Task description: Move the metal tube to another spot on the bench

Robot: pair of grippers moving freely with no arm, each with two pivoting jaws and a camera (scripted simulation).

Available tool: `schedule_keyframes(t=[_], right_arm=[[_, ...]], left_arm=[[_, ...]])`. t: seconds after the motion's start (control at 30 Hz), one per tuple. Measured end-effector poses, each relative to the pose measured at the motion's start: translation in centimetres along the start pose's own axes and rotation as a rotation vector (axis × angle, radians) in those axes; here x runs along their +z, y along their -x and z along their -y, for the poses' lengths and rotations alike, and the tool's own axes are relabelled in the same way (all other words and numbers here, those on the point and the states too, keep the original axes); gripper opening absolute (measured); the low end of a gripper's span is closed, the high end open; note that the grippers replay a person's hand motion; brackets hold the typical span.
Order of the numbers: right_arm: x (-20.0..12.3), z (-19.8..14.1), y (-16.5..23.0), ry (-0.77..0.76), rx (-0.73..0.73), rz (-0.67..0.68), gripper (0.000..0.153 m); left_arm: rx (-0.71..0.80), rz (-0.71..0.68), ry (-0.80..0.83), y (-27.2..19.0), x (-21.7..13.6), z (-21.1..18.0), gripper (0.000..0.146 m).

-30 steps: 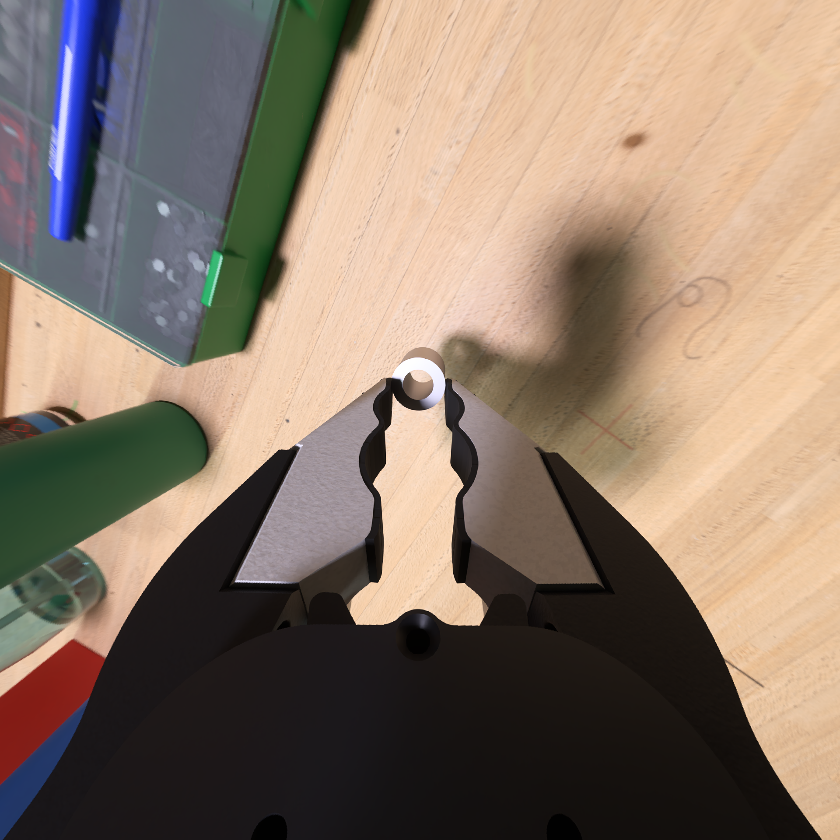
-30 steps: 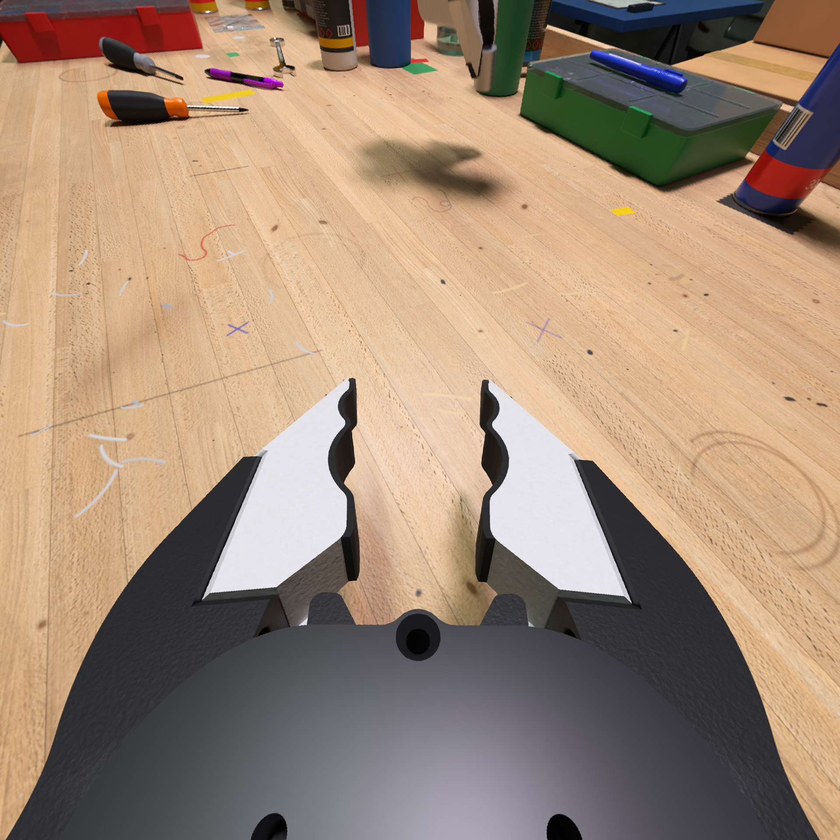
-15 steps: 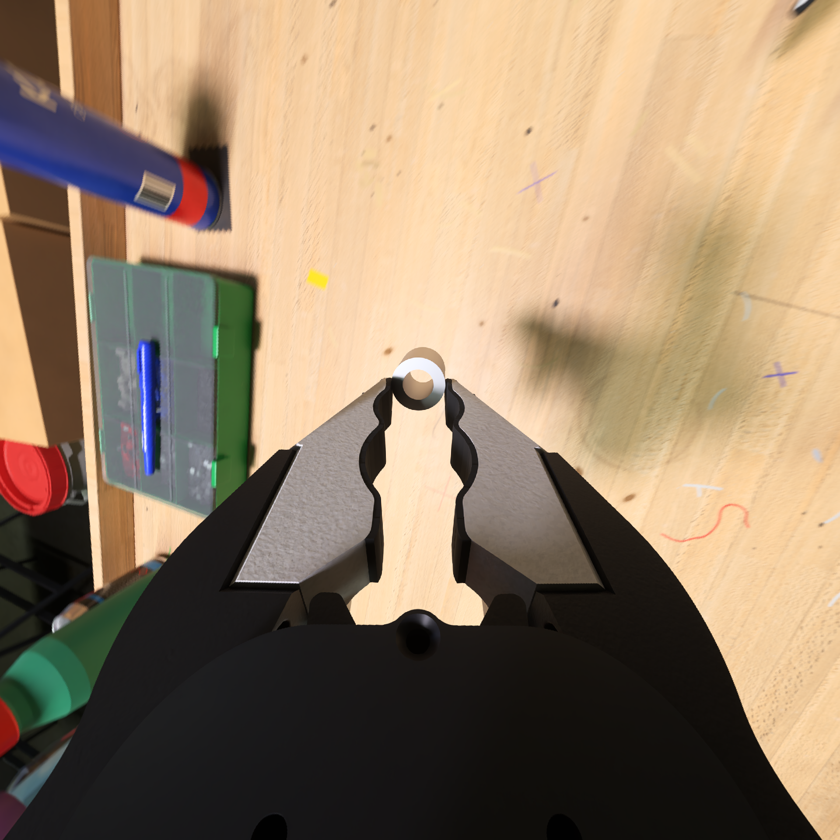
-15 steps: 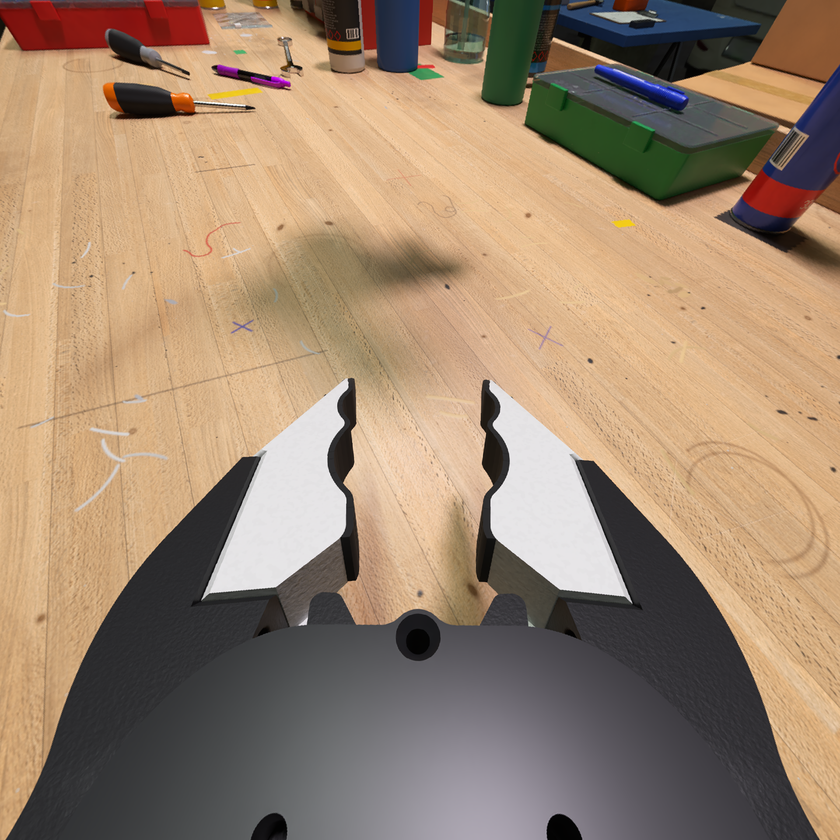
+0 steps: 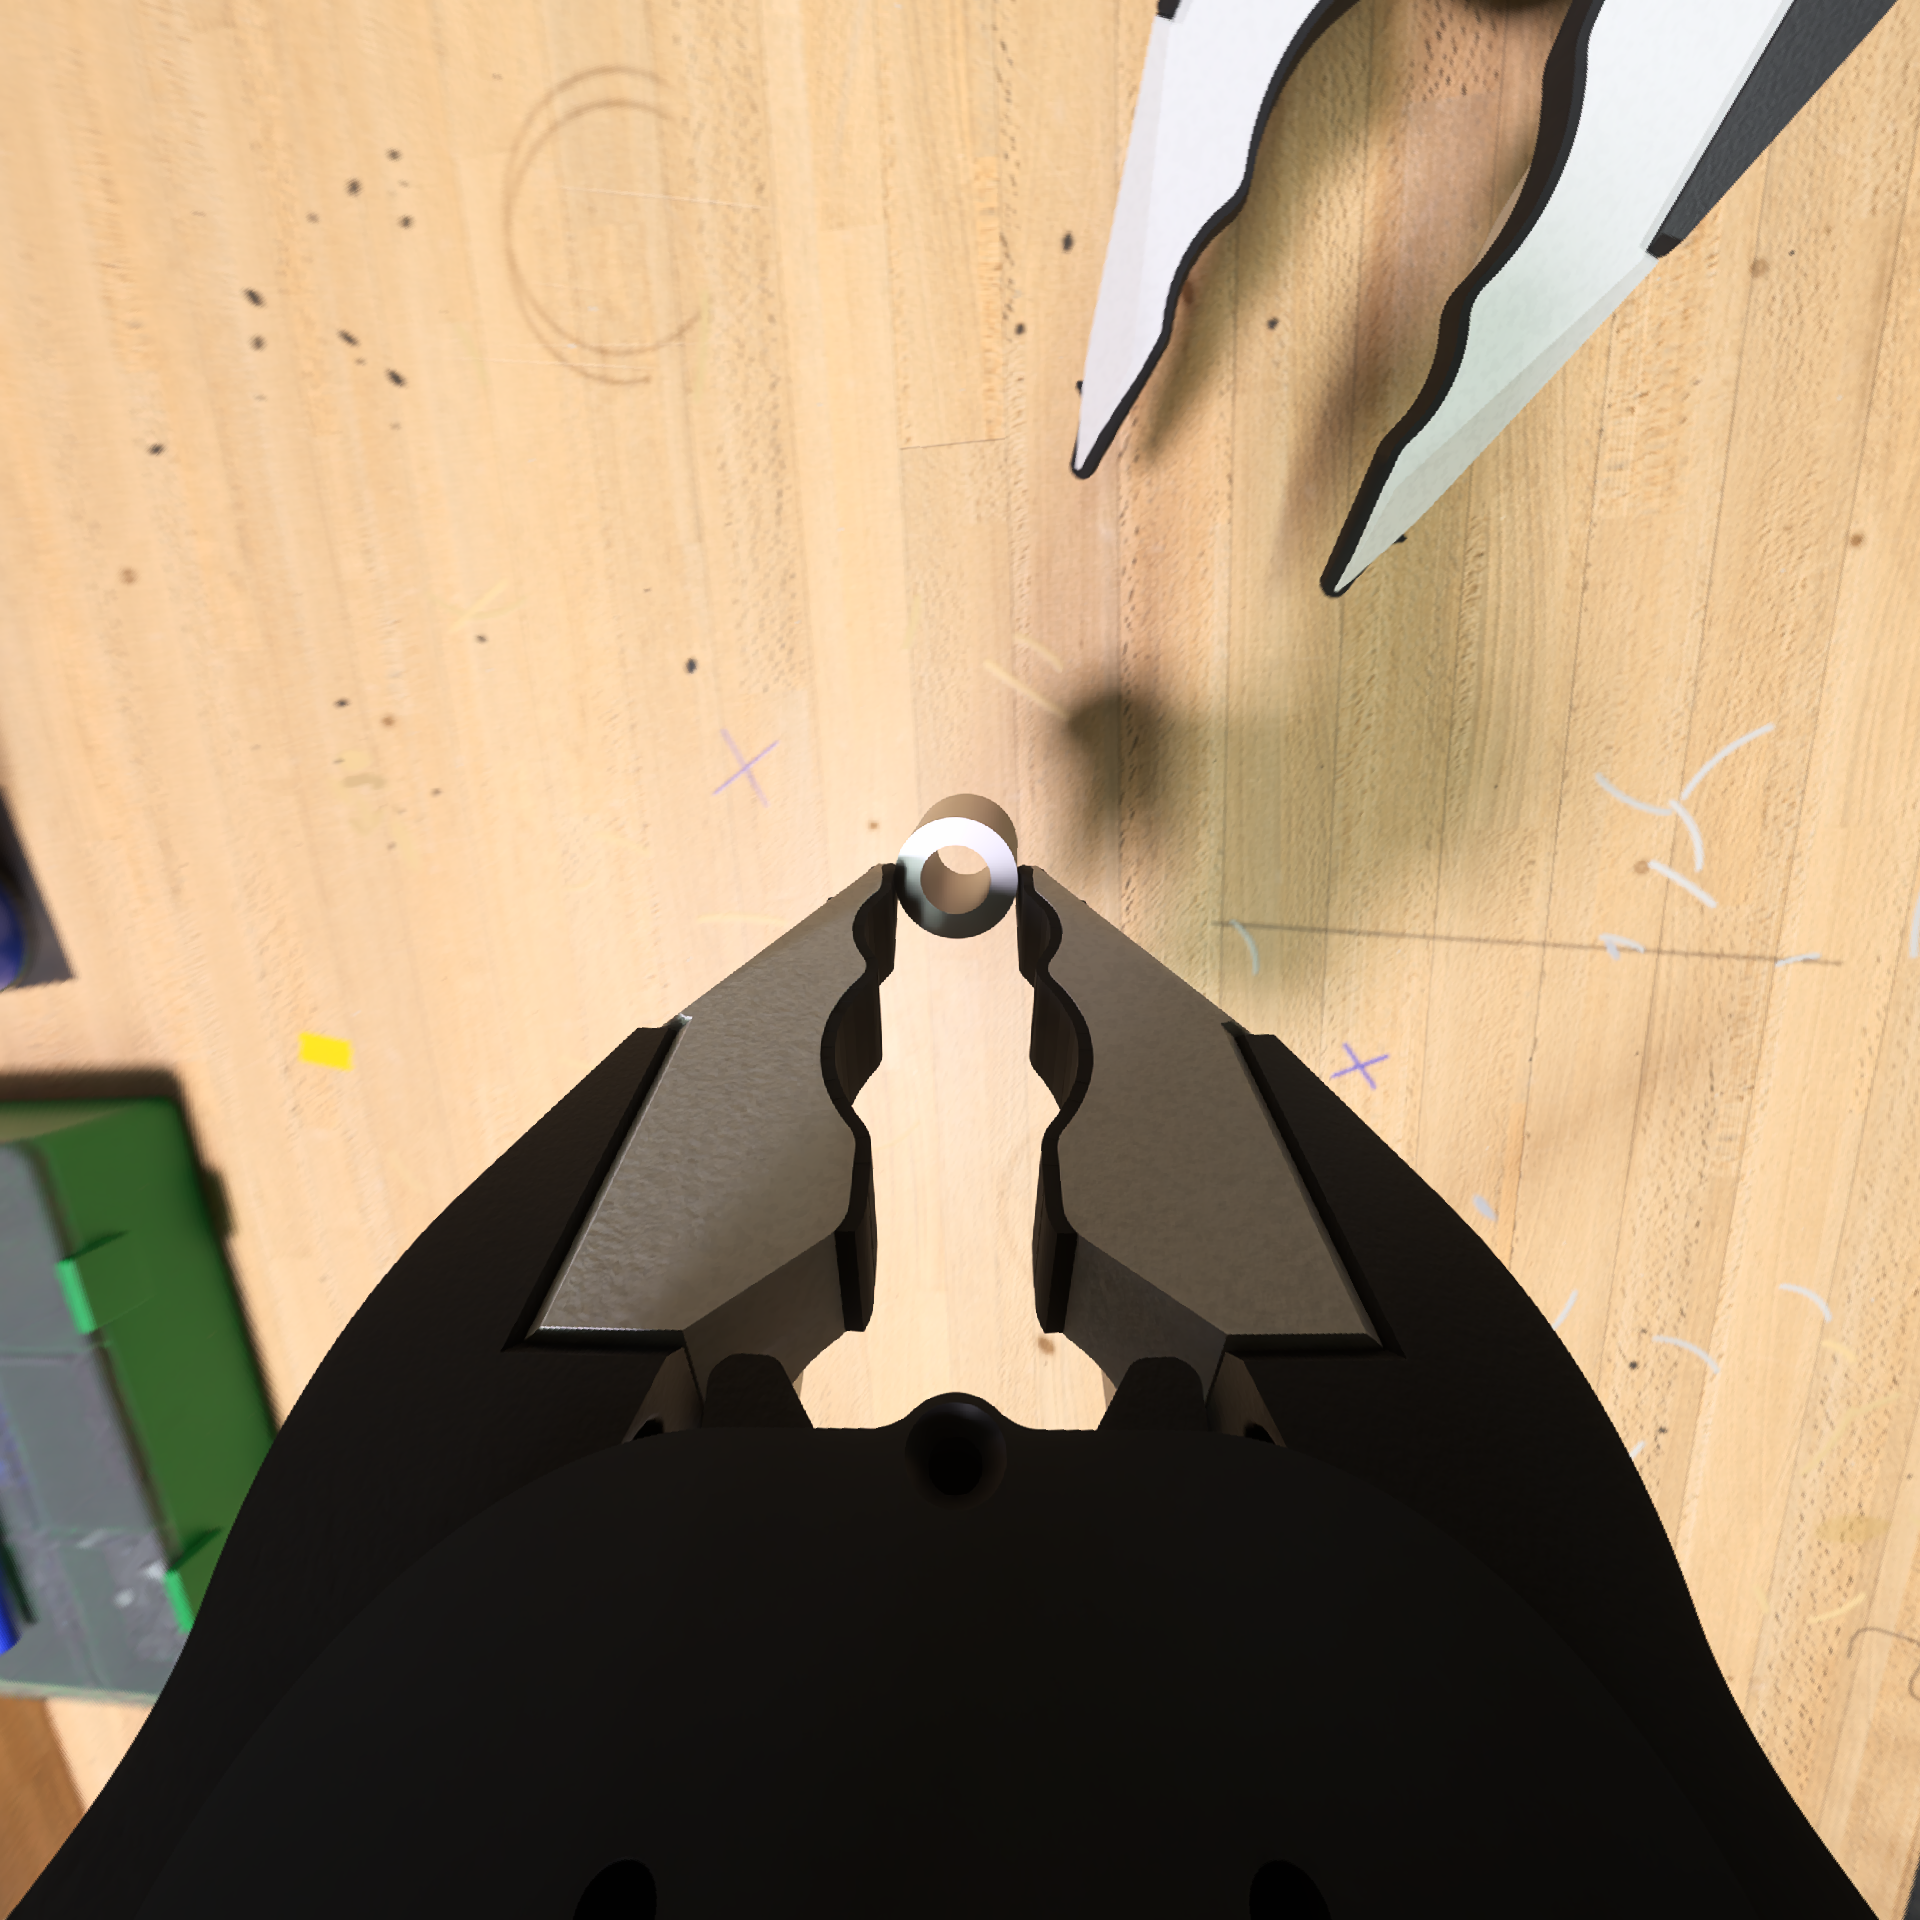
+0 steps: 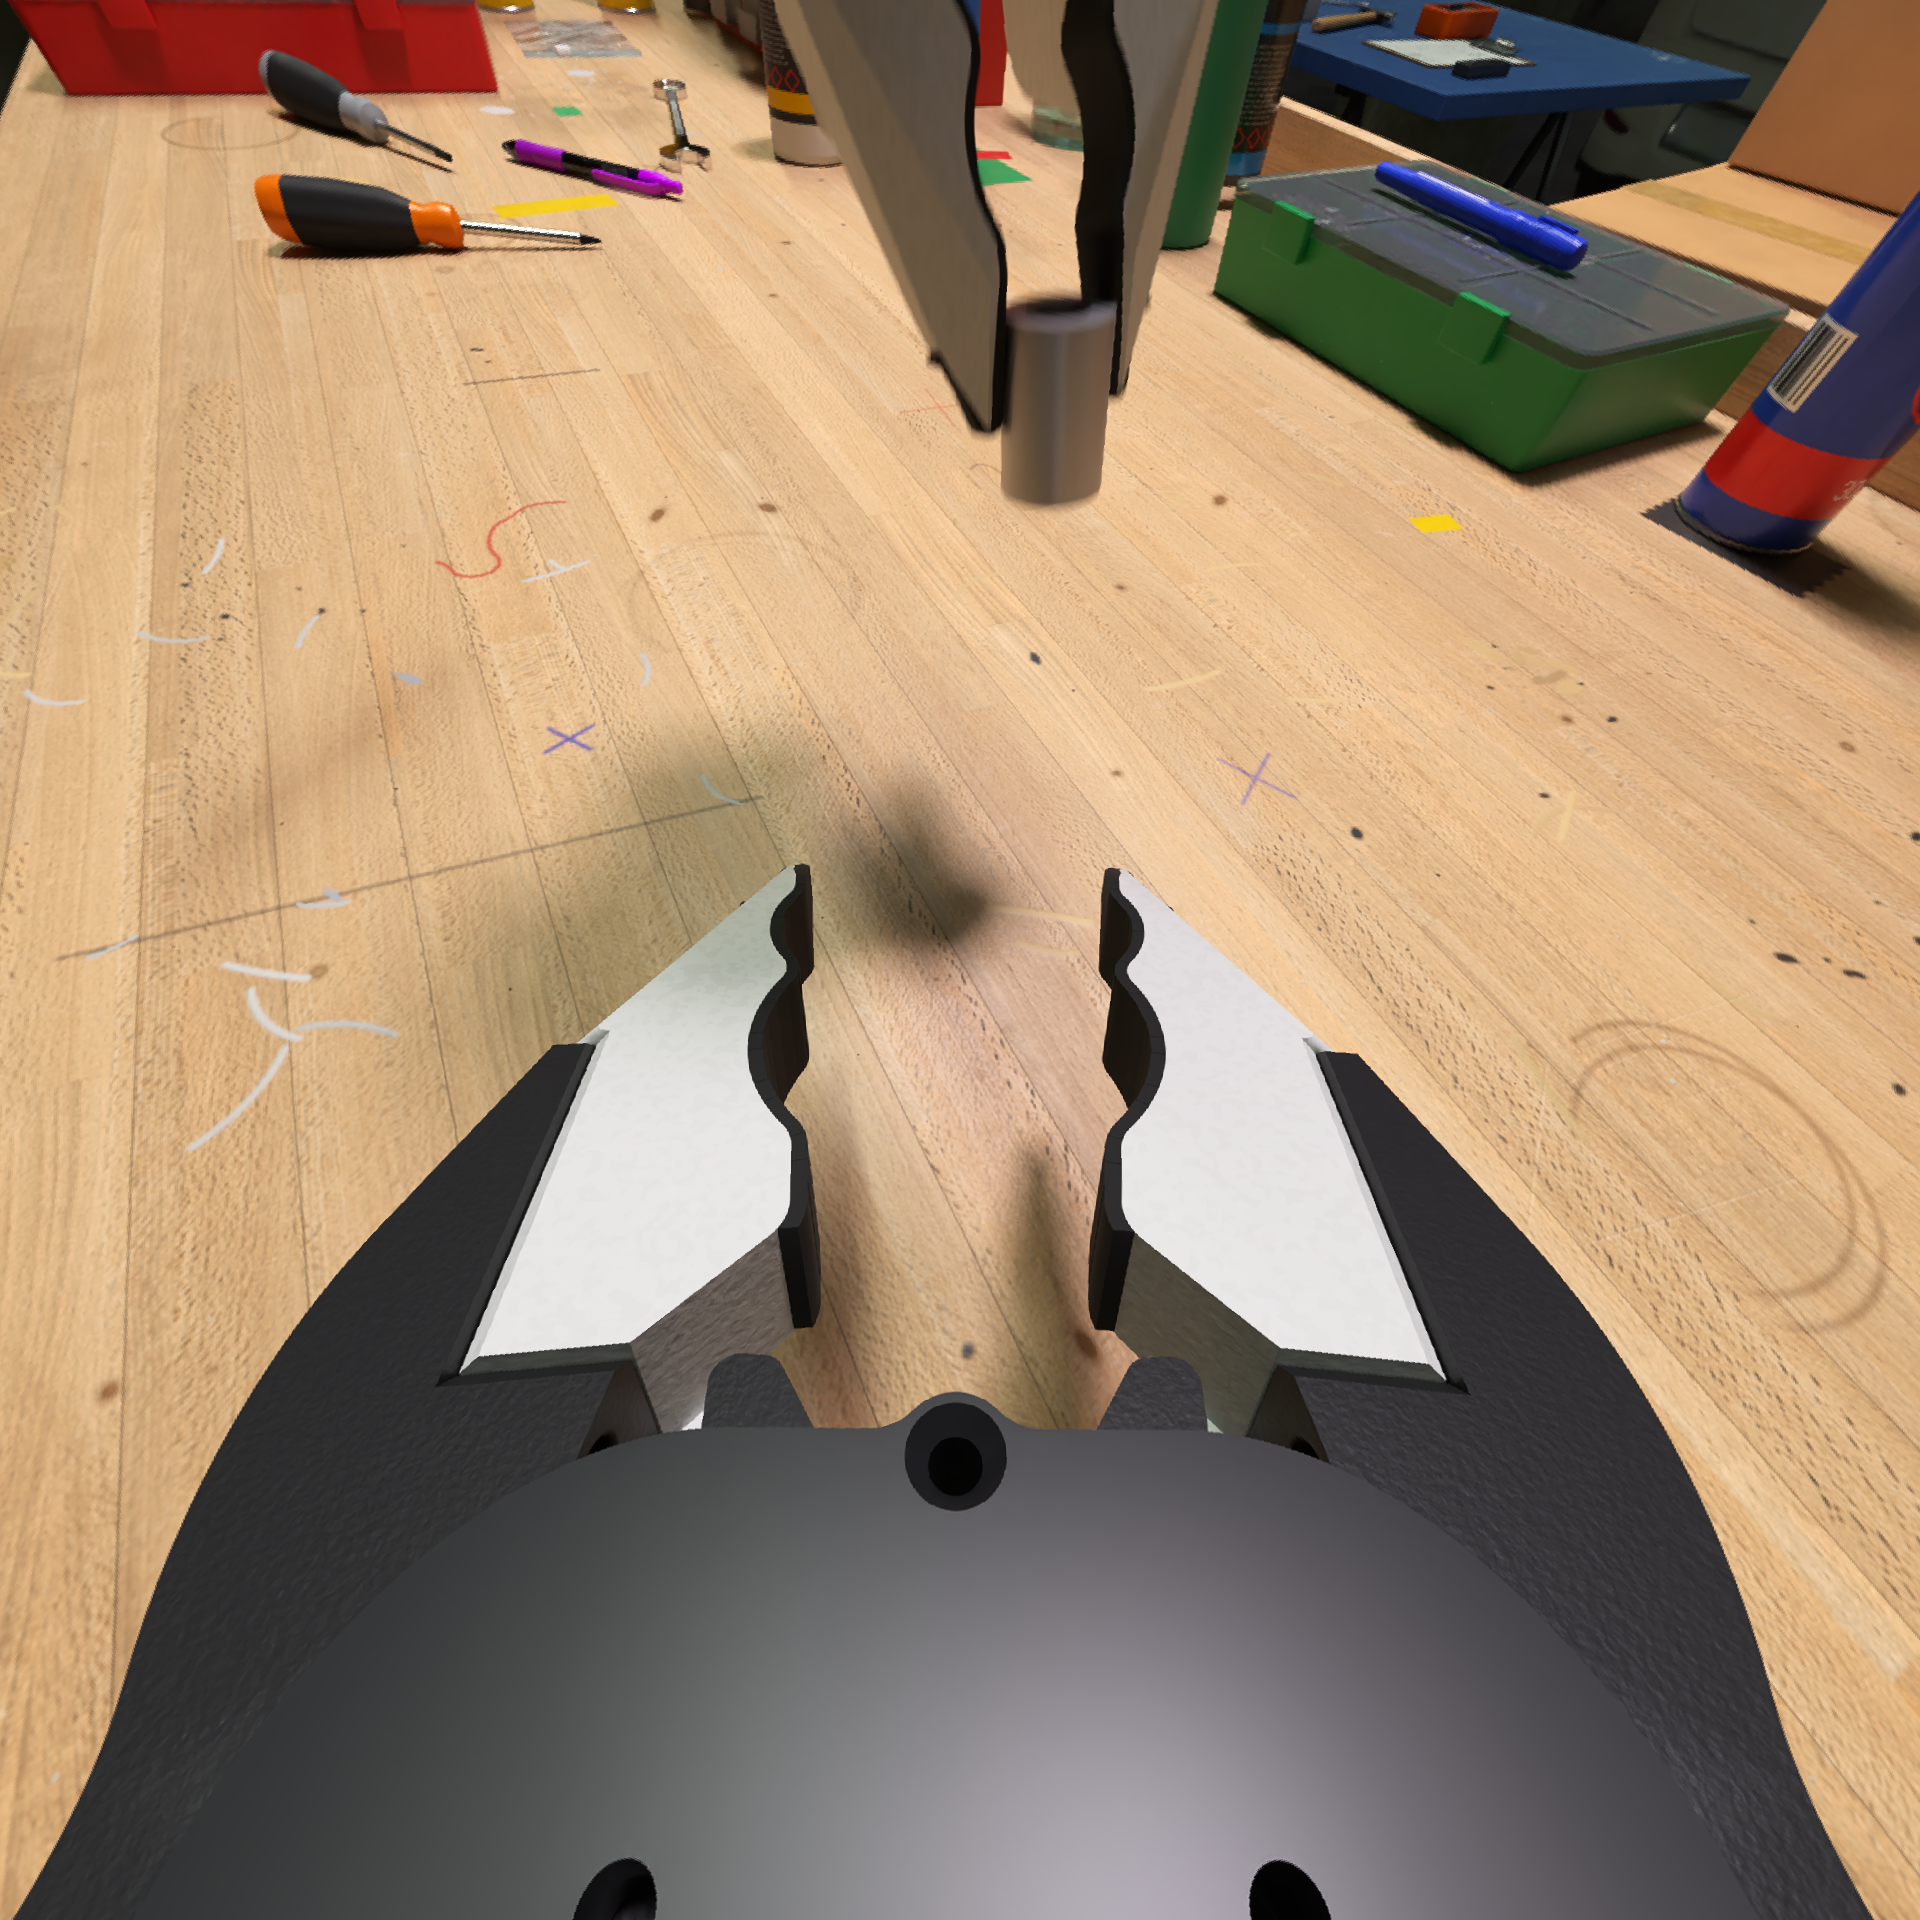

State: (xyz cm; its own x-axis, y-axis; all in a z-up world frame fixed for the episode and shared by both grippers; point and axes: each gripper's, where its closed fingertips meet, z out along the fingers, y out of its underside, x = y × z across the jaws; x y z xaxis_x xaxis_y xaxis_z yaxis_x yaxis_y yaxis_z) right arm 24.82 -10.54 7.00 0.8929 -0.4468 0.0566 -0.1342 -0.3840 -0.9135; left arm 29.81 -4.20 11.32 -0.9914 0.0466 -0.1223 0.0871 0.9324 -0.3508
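The metal tube [image 5: 954, 879] is a short grey hollow cylinder, seen end-on in the left wrist view, pinched between my left gripper's fingertips. My left gripper [image 5: 956, 883] is shut on it and points straight down, holding it well above the wooden bench [image 5: 520, 623]. In the right wrist view the tube [image 6: 1051, 405] hangs upright from the left gripper [image 6: 1049, 353] above the bench, ahead of my right gripper [image 6: 954, 894]. The right gripper is open and empty, low over the bench; it also shows in the left wrist view [image 5: 1205, 520] at the top right.
A green lidded parts box [image 6: 1475, 312] with a blue marker [image 6: 1481, 213] on it stands at the right, next to a blue and red can [image 6: 1808, 447]. Screwdrivers [image 6: 364, 216], a purple pen [image 6: 592, 168] and a red box [image 6: 260, 42] lie at the far left.
My left gripper has carried the tube across the bench, away from the green box and toward my right gripper. It has come into the right wrist view. The right gripper has hardly moved.
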Motion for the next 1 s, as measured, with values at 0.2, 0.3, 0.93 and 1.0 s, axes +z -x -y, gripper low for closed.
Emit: schedule_keyframes(t=[0.2, 0.3, 0.93, 1.0], right_arm=[[0.0, 0.0, 0.3, 0.008, -0.017, 0.010, 0.057], [0.0, -0.1, 0.4, 0.018, -0.025, 0.005, 0.058], [-0.2, -0.3, 0.4, 0.066, -0.036, -0.003, 0.058], [-0.2, -0.4, 0.5, 0.066, -0.035, -0.001, 0.058]], left_arm=[[-0.021, -0.056, 0.013, -1.6, 3.6, 0.2, 0.022], [-0.035, -0.068, 0.018, -2.0, 5.0, 0.0, 0.022], [-0.071, -0.086, 0.031, -2.9, 9.3, -0.5, 0.022], [-0.072, -0.086, 0.034, -2.9, 9.5, -0.6, 0.022]])
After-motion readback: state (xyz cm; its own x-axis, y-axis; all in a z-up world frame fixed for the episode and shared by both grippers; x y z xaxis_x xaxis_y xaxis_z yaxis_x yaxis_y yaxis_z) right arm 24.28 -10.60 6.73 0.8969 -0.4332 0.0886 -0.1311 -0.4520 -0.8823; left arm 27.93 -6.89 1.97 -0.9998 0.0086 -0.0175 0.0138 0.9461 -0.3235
